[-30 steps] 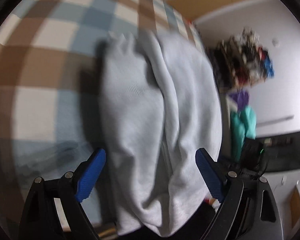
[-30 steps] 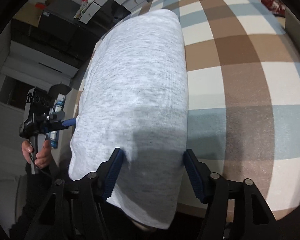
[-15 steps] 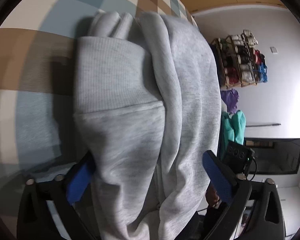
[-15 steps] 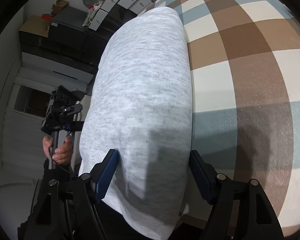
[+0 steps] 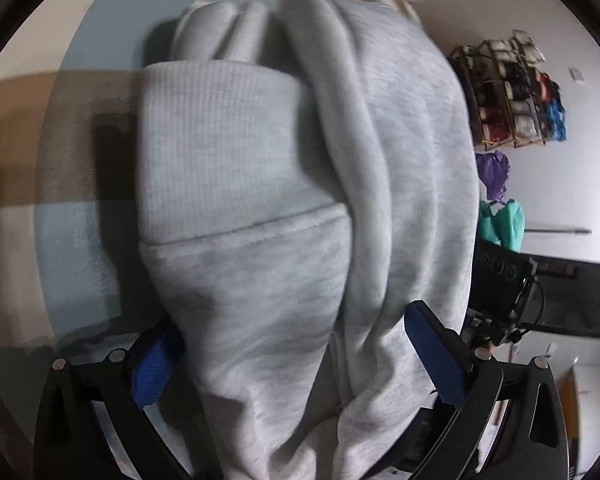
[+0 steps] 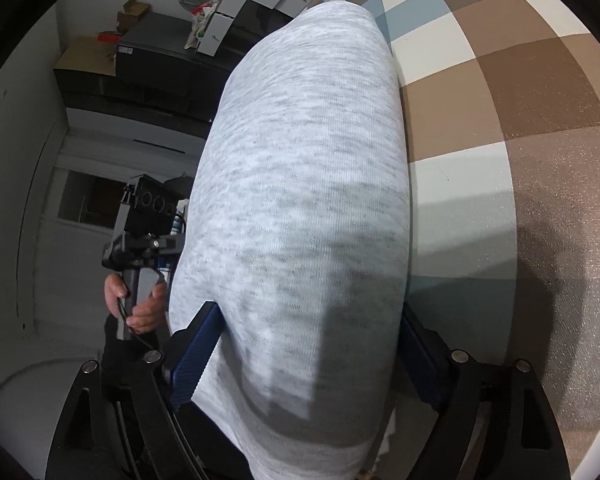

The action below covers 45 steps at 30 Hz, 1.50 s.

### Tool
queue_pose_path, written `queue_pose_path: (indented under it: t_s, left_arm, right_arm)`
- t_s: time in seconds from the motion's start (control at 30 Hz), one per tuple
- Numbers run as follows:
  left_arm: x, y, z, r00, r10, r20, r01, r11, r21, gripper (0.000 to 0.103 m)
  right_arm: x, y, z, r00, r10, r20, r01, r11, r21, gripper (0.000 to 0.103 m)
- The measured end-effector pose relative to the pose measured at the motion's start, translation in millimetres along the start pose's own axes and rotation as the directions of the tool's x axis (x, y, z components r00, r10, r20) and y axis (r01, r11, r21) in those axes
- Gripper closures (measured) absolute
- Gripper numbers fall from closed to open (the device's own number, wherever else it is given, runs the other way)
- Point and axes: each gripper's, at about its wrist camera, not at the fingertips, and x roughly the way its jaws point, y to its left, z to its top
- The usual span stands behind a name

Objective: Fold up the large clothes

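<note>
Centrally, garment: grey sweatshirt (image 5: 300, 208), folded, on checked cloth (image 6: 540, 92).
Left tongs (image 5: 296, 354): spread wide, straddling sweatshirt.
Right tongs (image 6: 308, 360): likewise wide, straddling it.

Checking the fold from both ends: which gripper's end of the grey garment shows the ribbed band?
The left gripper: its end of the grey garment shows the ribbed band and bunched folds. At the right gripper the fabric looks smooth.

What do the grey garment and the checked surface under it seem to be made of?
The heathered light-grey folded sweatshirt looks like matte cotton-type jersey knit: mottled grey, ribbed band, soft folds. The brown, blue and cream checked cover looks like matte, slightly grainy woven or fleecy fabric; uncertain.
</note>
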Motion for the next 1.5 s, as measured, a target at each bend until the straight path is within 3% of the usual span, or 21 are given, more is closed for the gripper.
queue_pose_path:
  t_s: [0.13,0.33,0.4,0.47,0.6,0.7,0.8,0.9,0.97,1.0,1.07,1.13,1.33,1.5]
  left_arm:
    - [-6,8,-3,1.000,0.020,0.018,-0.020,0.999,-0.035,0.002]
    - [6,-11,-12,0.998,0.062,0.026,-0.064,0.997,0.052,0.002]
    - [14,-19,-14,0.998,0.060,0.021,-0.061,0.994,0.088,0.009]
    - [15,-21,-16,0.998,0.067,0.019,-0.069,0.991,0.117,0.029]
    - [11,-17,-25,1.000,0.030,-0.002,-0.030,0.990,0.141,0.043]
    - [8,-9,-31,1.000,0.010,-0.017,-0.008,0.991,0.131,0.043]
    - [5,3,-27,1.000,0.011,-0.021,-0.008,0.992,0.125,0.026]
    - [1,7,-25,1.000,-0.004,-0.014,0.005,0.994,0.113,0.025]
    - [2,-2,-28,1.000,0.031,0.001,-0.031,0.985,0.171,0.041]
    - [2,-5,-30,0.999,0.042,0.012,-0.043,0.981,0.187,0.044]
    - [-3,-7,-31,0.999,0.031,0.017,-0.033,0.980,0.194,0.059]
    - [-10,-7,-33,1.000,0.016,0.023,-0.021,0.981,0.191,0.067]
    - [-5,-12,-50,1.000,0.018,-0.015,-0.014,0.972,0.233,0.070]
    - [-7,2,-43,1.000,-0.021,-0.010,0.023,0.982,0.189,0.070]
  right_arm:
    - [-6,-1,-7,1.000,-0.013,0.019,0.013,1.000,-0.005,0.018]
    - [0,13,-14,0.997,-0.058,0.044,0.059,0.998,-0.024,0.021]
    - [-1,22,-18,0.995,-0.085,0.061,0.088,0.995,-0.051,0.025]
    - [0,30,-25,0.993,-0.102,0.054,0.106,0.992,-0.063,0.026]
    - [-5,43,-46,0.994,-0.112,0.011,0.113,0.987,-0.116,0.030]
    - [-6,40,-56,0.996,-0.083,-0.022,0.080,0.993,-0.088,0.030]
    - [-5,26,-48,1.000,-0.020,-0.014,0.019,1.000,-0.014,0.027]
    - [2,18,-38,1.000,0.021,0.009,-0.022,1.000,0.022,0.022]
    - [1,17,-38,0.999,0.026,0.026,-0.027,0.999,0.023,0.022]
    - [0,22,-39,0.999,0.019,0.037,-0.019,1.000,0.014,0.022]
    - [-4,32,-44,0.998,-0.012,0.069,0.014,0.999,-0.030,0.029]
    - [-11,45,-50,0.995,-0.012,0.101,0.019,0.997,-0.069,0.040]
    - [-24,63,-68,0.996,0.006,0.090,0.007,0.991,-0.137,0.043]
    - [-12,36,-51,0.998,0.012,0.061,-0.011,1.000,-0.021,0.035]
